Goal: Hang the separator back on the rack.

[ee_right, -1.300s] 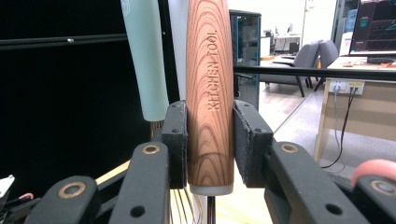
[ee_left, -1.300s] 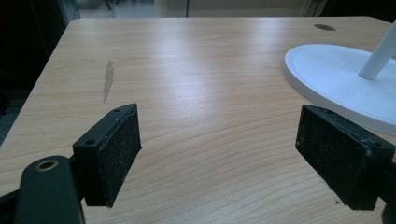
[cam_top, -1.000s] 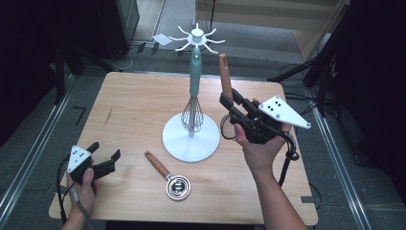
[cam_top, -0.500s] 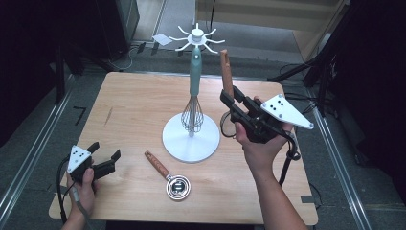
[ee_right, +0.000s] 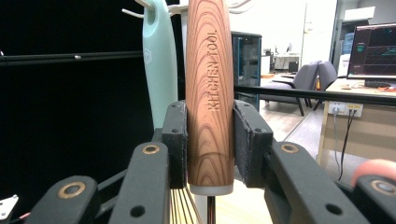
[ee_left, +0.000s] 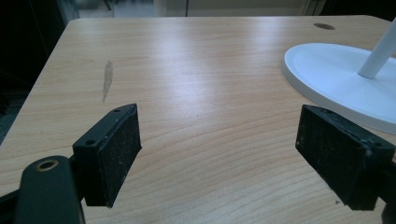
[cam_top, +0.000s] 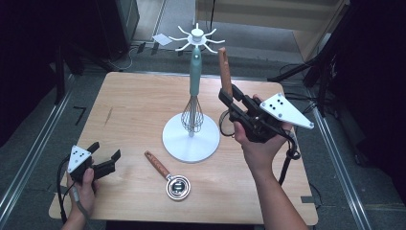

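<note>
Your right claw (cam_top: 229, 98) is clamped on a wooden utensil handle (cam_top: 224, 67), upright beside the rack (cam_top: 194, 81). Your left claw (cam_top: 103, 154) rests apart on the counter (cam_top: 134, 110).

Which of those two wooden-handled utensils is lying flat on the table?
The measuring spoon with the round metal bowl, lying in front of the white stand. The other wooden handle stands upright, clamped in the right gripper.

Bright overhead light glares on the table (ee_left: 196, 70) (surroundings dark); pictures stay sharp.

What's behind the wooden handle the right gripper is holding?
In the right gripper view, behind the wooden handle stands the rack's mint-green post with white hooks at its top. The handle covers part of the hook ring.
</note>
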A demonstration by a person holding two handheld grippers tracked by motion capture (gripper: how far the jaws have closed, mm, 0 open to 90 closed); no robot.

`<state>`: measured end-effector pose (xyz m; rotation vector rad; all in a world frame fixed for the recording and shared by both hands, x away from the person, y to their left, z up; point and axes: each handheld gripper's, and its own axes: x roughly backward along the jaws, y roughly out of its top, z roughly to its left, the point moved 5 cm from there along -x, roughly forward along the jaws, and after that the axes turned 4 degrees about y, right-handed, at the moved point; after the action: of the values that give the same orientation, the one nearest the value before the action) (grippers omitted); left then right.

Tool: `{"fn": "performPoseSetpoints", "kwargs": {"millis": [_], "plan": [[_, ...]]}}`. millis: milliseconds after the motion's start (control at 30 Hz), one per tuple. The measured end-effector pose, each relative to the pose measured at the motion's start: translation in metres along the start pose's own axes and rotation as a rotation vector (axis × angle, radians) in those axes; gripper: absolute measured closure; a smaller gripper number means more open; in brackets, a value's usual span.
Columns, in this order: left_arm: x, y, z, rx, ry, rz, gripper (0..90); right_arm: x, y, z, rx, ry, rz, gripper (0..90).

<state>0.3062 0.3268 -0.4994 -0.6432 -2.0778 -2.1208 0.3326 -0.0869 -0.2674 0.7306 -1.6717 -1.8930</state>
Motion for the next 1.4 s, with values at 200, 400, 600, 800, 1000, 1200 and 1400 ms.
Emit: {"fn": "performPoseSetpoints", "kwargs": {"millis": [200,400,600,800,1000,1200,1400], "plan": [[0.000,0.000,0.000,0.000,0.000,0.001,14.4,-0.001,0.000,0.002,-0.001,0.005,0.002,70.1],[0.000,0.000,0.000,-0.001,0.000,0.001,14.4,-0.003,-0.001,0.002,0.000,0.005,0.007,70.0],[0.000,0.000,0.000,0.000,-0.001,-0.001,14.4,-0.006,-0.002,0.002,0.000,0.004,0.012,70.0],[0.000,0.000,0.000,0.002,0.000,0.000,14.4,-0.008,-0.002,0.002,0.000,0.005,0.014,70.1],[0.000,0.000,0.000,0.002,0.000,-0.001,14.4,-0.010,-0.002,0.002,0.003,0.006,0.017,70.1],[0.000,0.000,0.000,0.004,0.001,0.000,14.4,-0.012,-0.003,0.002,0.001,0.007,0.019,70.1],[0.000,0.000,0.000,0.004,0.000,-0.001,14.4,-0.014,-0.003,0.002,-0.002,0.008,0.023,70.0]]}}
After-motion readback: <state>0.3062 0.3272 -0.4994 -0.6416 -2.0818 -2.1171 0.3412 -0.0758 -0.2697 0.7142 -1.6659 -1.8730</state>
